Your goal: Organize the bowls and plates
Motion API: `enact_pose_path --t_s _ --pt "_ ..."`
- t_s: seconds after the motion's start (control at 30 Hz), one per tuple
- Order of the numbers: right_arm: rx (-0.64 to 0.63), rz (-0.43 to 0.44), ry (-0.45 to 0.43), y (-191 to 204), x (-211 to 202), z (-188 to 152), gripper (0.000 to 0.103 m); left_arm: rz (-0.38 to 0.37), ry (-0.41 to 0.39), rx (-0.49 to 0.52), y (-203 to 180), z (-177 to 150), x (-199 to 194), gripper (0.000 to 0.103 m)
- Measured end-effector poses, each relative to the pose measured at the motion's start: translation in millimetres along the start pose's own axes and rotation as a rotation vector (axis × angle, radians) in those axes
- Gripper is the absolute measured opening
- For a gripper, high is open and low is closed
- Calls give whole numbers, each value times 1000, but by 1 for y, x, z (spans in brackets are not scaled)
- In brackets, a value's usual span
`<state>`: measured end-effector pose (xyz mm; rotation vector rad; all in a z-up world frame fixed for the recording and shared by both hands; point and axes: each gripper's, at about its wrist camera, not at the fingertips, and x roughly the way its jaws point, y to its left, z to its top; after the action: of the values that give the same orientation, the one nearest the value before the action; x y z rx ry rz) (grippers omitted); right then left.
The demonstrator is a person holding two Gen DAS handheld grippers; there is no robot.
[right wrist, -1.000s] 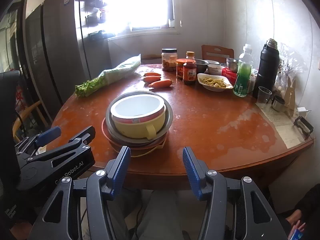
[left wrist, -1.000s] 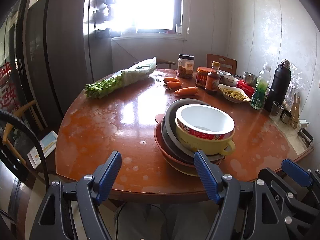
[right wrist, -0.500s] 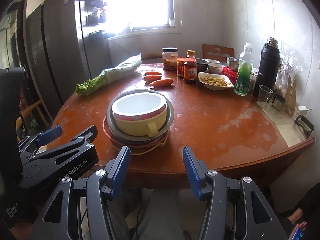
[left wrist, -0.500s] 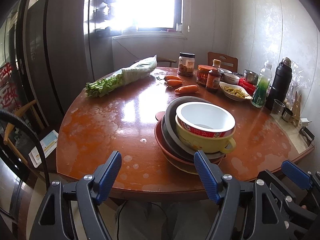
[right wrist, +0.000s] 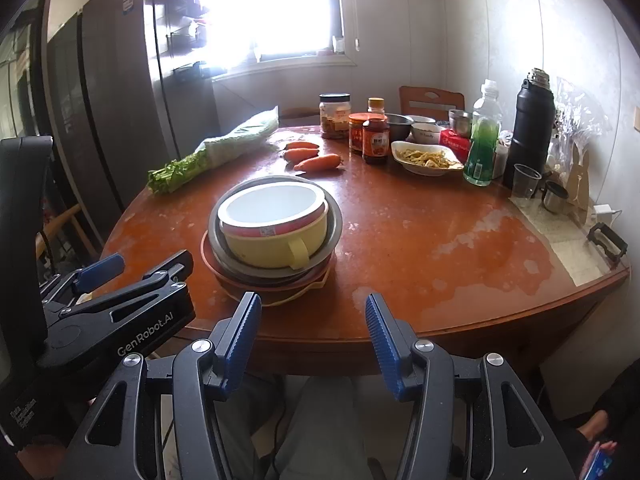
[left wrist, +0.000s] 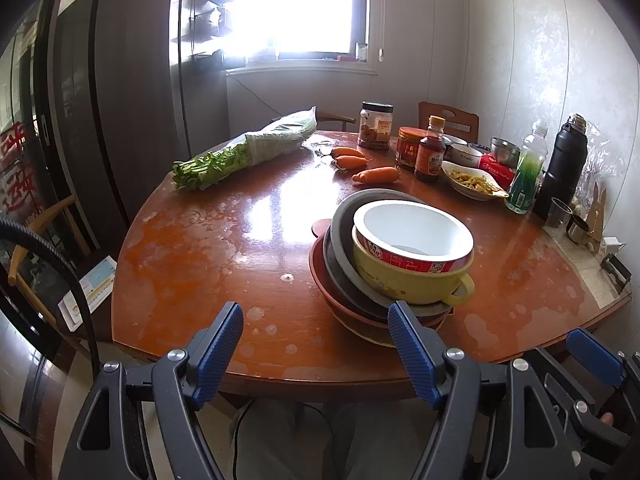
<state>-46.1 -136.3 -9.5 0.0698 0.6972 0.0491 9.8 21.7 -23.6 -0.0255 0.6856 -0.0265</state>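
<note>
A stack of dishes stands near the front of the round wooden table [left wrist: 192,264]. On top a white bowl with a red band [left wrist: 414,236] sits inside a yellow handled bowl [left wrist: 400,280], on a grey plate [left wrist: 340,236] and a reddish plate [left wrist: 320,276]. The stack also shows in the right wrist view: white bowl [right wrist: 272,208], yellow bowl [right wrist: 264,246], grey plate [right wrist: 334,222]. My left gripper [left wrist: 314,332] is open and empty, at the table's front edge, just left of the stack. My right gripper [right wrist: 312,324] is open and empty, at the front edge, right of the stack.
At the back lie a bagged bunch of greens [left wrist: 244,152], carrots [left wrist: 376,174], jars and a sauce bottle [left wrist: 430,156], a dish of food [left wrist: 474,180], a green bottle [left wrist: 528,172], a black flask [left wrist: 562,168] and cups. The left gripper's body [right wrist: 100,312] is at my right gripper's left.
Both grippers have moved slightly nearer the table and stack. Both stay open. The dishes have not moved.
</note>
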Motion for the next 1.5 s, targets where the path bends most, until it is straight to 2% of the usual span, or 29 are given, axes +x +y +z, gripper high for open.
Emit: enact_pose_path --t_s 1.2,1.5 --pt "4 -15 5 -1 5 -1 56 -9 1 27 -3 -1 -6 74" --pt "2 -16 8 -1 6 0 56 22 -10 36 -6 -1 -6 74"
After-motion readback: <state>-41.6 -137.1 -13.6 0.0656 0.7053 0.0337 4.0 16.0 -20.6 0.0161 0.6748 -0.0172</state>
